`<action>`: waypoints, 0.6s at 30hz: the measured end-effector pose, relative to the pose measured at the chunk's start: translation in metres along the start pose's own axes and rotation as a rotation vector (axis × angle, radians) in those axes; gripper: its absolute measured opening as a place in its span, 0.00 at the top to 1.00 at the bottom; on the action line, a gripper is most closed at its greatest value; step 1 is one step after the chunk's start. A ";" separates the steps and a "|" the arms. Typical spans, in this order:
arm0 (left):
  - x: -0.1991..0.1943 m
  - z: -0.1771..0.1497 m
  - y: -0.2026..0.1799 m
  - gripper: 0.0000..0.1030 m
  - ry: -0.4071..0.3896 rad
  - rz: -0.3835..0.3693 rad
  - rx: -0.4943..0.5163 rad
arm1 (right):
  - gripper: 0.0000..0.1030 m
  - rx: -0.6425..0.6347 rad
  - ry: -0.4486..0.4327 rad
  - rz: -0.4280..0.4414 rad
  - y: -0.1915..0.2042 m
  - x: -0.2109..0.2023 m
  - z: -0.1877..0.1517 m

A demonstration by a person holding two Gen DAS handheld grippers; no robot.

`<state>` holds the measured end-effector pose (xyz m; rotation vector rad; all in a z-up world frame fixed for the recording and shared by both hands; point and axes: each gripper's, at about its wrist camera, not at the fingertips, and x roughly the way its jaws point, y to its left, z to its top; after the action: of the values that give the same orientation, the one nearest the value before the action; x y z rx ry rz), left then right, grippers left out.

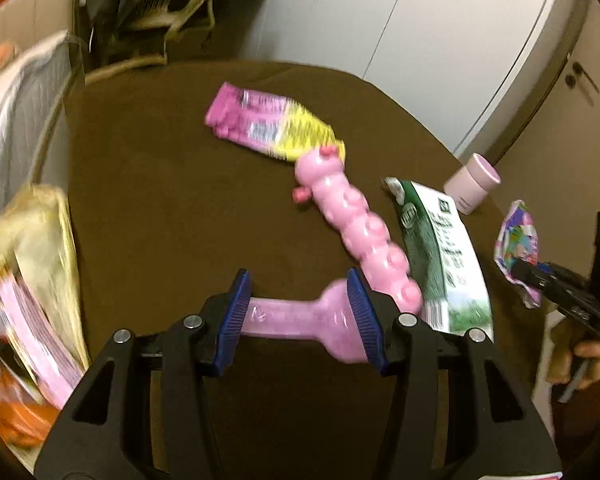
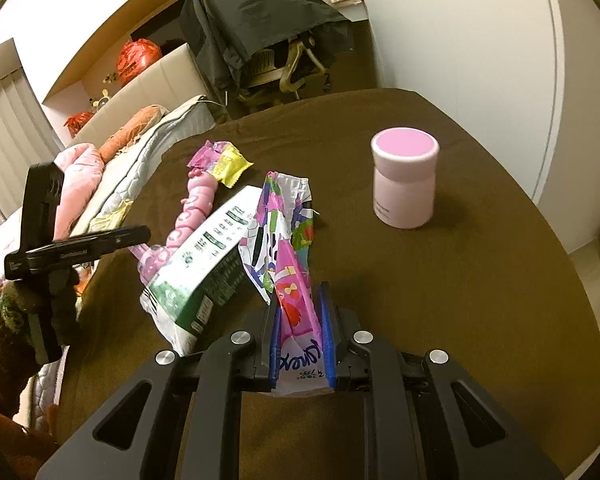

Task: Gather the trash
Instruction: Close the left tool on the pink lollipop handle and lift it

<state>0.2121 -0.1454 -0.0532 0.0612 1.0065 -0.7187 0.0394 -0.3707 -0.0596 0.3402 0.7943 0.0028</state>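
Observation:
My left gripper [image 1: 300,312] is shut on the handle end of a pink bumpy plastic toy [image 1: 352,216], held just over the brown table [image 1: 160,200]. The toy also shows in the right wrist view [image 2: 188,208]. My right gripper [image 2: 300,320] is shut on a colourful pink wrapper [image 2: 288,240], which also shows at the right of the left wrist view [image 1: 518,240]. A pink and yellow wrapper [image 1: 268,122] lies beyond the toy's head. A green and white package [image 1: 440,252] lies beside the toy. A pink cylindrical container [image 2: 405,178] stands upright to the right.
A bed with a quilt and pink blanket [image 2: 112,168] lies left of the table. A bag with wrappers [image 1: 32,280] sits at the table's left edge. A chair draped in dark cloth [image 2: 260,28] stands behind. White walls [image 2: 460,32] are at the right.

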 end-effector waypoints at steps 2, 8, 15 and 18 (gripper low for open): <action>-0.008 -0.012 -0.001 0.54 0.008 -0.019 0.006 | 0.84 0.016 0.000 -0.005 -0.005 0.000 -0.002; -0.027 -0.046 -0.017 0.54 0.063 -0.091 0.057 | 0.84 0.029 0.007 0.002 -0.004 0.009 -0.003; -0.043 -0.060 -0.056 0.54 0.044 -0.062 0.215 | 0.84 0.007 0.009 0.009 0.008 0.011 -0.005; -0.035 -0.049 -0.065 0.54 0.029 0.013 0.250 | 0.84 0.008 0.011 0.005 0.009 0.010 -0.007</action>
<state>0.1266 -0.1595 -0.0356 0.2952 0.9386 -0.8311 0.0431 -0.3591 -0.0684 0.3498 0.8046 0.0068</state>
